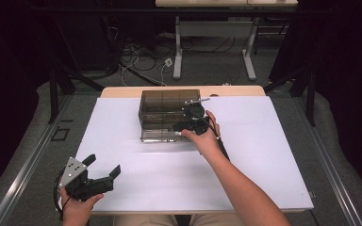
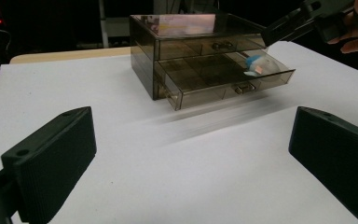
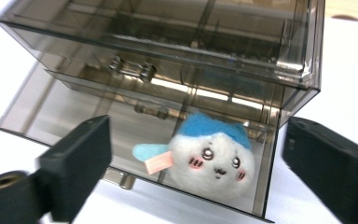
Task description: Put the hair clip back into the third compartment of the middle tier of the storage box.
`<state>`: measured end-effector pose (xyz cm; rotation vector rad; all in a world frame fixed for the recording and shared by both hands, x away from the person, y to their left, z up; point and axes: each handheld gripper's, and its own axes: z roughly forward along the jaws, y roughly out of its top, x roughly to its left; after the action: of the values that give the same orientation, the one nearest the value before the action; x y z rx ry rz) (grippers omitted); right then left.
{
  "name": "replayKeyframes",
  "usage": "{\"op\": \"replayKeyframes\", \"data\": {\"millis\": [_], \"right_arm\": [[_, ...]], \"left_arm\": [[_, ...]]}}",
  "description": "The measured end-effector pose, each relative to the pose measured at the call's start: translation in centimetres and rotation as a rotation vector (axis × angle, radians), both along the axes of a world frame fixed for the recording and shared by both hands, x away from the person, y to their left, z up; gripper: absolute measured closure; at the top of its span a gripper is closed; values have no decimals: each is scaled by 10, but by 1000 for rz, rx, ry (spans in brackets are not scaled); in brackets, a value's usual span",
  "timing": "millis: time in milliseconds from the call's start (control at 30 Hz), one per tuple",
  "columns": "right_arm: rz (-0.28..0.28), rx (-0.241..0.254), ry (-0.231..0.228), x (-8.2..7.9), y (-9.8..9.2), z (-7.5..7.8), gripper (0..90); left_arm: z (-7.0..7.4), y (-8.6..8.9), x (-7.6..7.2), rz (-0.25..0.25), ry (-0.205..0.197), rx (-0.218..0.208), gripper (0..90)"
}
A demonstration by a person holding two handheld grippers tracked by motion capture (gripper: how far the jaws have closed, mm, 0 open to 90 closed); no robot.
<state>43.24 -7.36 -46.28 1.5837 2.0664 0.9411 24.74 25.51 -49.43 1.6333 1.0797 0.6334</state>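
Lying in the pulled-out lower drawer (image 3: 135, 140) of a smoky transparent plastic drawer cabinet (image 1: 169, 115) is a small round white plush toy with a blue cap and a pink tag (image 3: 212, 161); it sits at the drawer's right end in the right tongs' view, close to the front wall and the side wall, its face turned up toward the camera; the same toy shows in the left tongs' view (image 2: 256, 65) as a pale blue and white spot in the drawer's far end; the right tongs (image 3: 191, 168) stand released, the two black jaws wide apart on either side of the toy and not touching it, nothing pressed between them; in the high view the right tongs (image 1: 188, 123) hover over the cabinet's front right part, the hand behind them; the left tongs (image 1: 104, 165) rest near the bench's near left corner, well apart from the cabinet, jaws spread wide with only the white bench top (image 2: 177, 177) between them; the cabinet stands toward the far middle of the bench, its upper drawer closed
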Motion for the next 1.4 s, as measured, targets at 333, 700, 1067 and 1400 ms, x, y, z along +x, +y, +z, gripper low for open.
{"op": "replayKeyframes", "data": {"millis": [333,700,1067,1400], "right_arm": [[44,-36,-104,-16,-1,8,0],[84,-25,-153,-33,-7,11,0],[139,-32,-229,-56,-14,16,0],[167,-5,-263,-75,-24,19,0]], "left_arm": [[0,0,-1,-2,-1,0,6],[0,-1,0,-7,0,2,6],[0,-1,0,-11,3,6,7],[-1,-2,1,-13,7,4,7]]}}
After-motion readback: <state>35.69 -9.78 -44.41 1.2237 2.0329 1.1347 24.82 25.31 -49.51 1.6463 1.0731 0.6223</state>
